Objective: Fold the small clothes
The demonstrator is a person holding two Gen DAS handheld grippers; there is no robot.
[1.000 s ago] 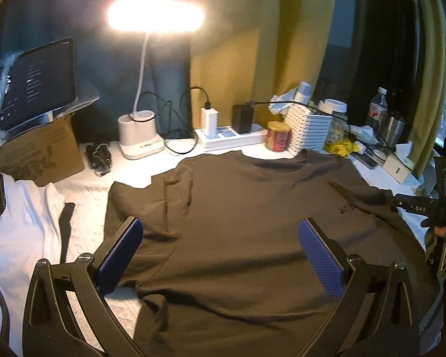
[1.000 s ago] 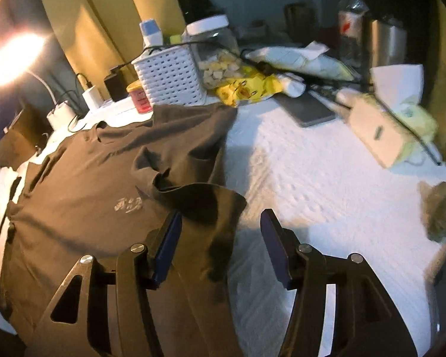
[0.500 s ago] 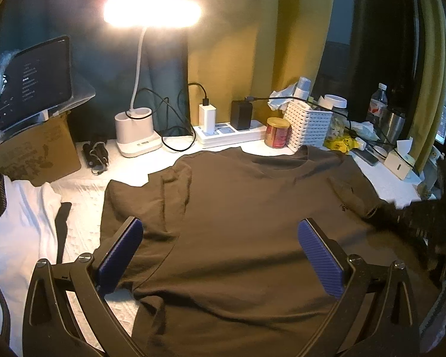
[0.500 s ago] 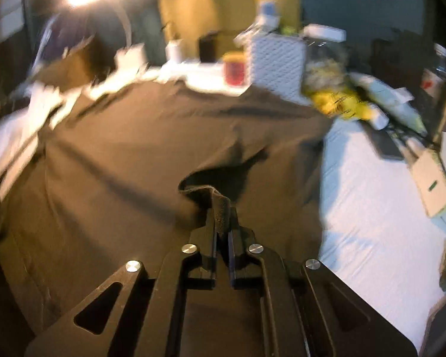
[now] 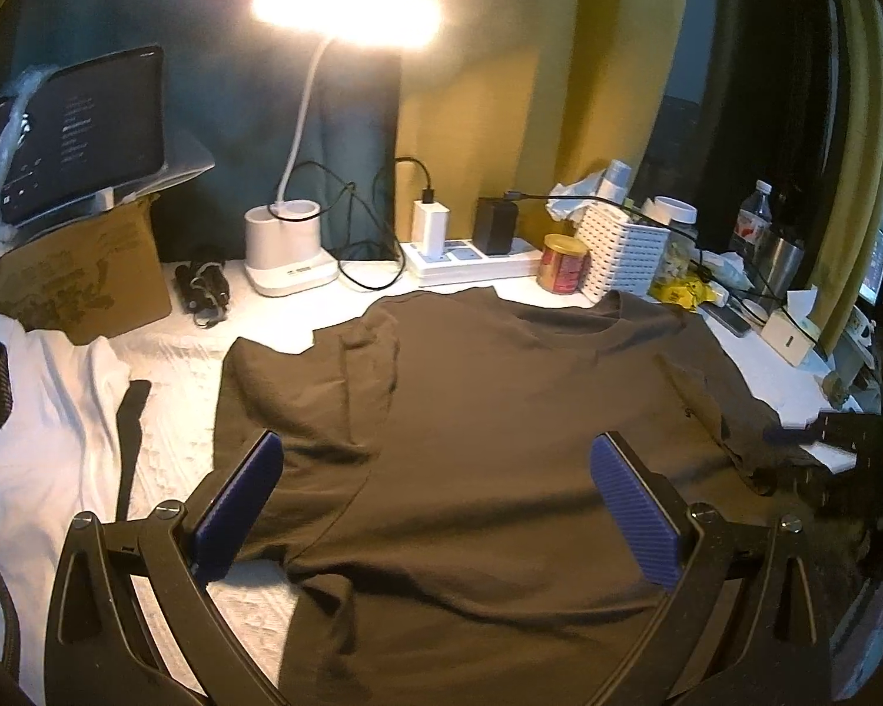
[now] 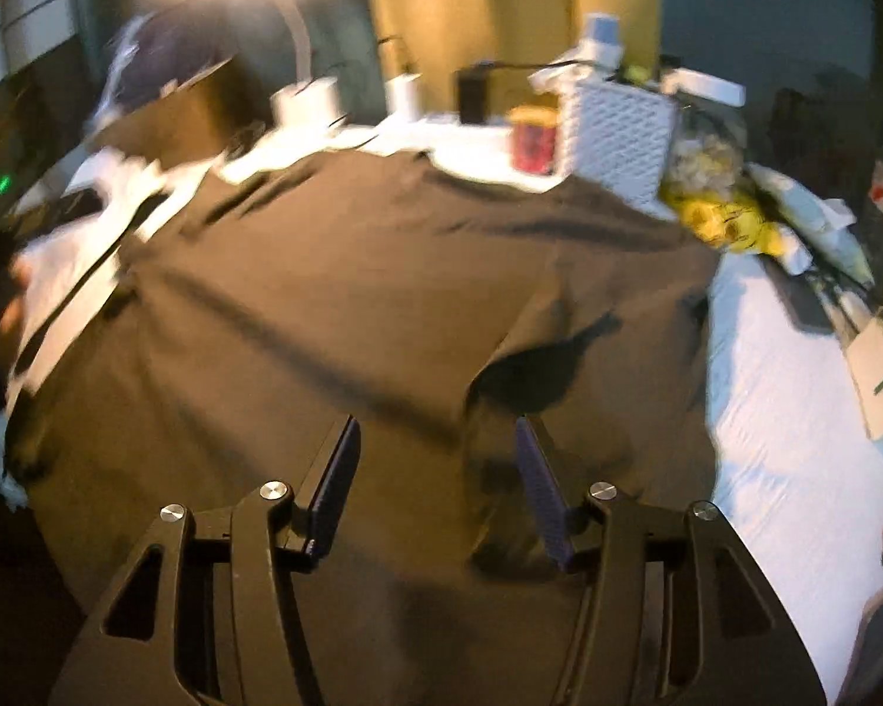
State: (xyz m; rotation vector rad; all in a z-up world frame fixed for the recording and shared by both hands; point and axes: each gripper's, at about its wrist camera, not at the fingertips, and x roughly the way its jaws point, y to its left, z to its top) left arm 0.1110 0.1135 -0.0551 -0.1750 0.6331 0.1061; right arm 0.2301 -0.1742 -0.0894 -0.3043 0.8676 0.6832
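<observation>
A dark brown T-shirt (image 5: pixel 500 412) lies spread on the white table cover, neck towards the back. It also fills the right wrist view (image 6: pixel 324 306). Its left sleeve is folded inward over the body; its right sleeve (image 6: pixel 594 365) lies folded inward with a dark shadow beneath. My left gripper (image 5: pixel 435 506) is open and empty, hovering above the shirt's lower middle. My right gripper (image 6: pixel 435 470) is open and empty, just above the shirt beside the folded right sleeve. It shows dimly at the right edge of the left wrist view (image 5: pixel 818 435).
A lit desk lamp (image 5: pixel 288 259), power strip (image 5: pixel 471 259), red tin (image 5: pixel 562 265) and white basket (image 5: pixel 624 247) line the back. A cardboard box (image 5: pixel 76 282) and white cloth (image 5: pixel 35 412) lie left. Bottles, phone and tissue box (image 6: pixel 877 376) crowd the right.
My right gripper shut on the right sleeve, carried it inward over the shirt, then opened and let it go. The left gripper stayed open, hovering in place.
</observation>
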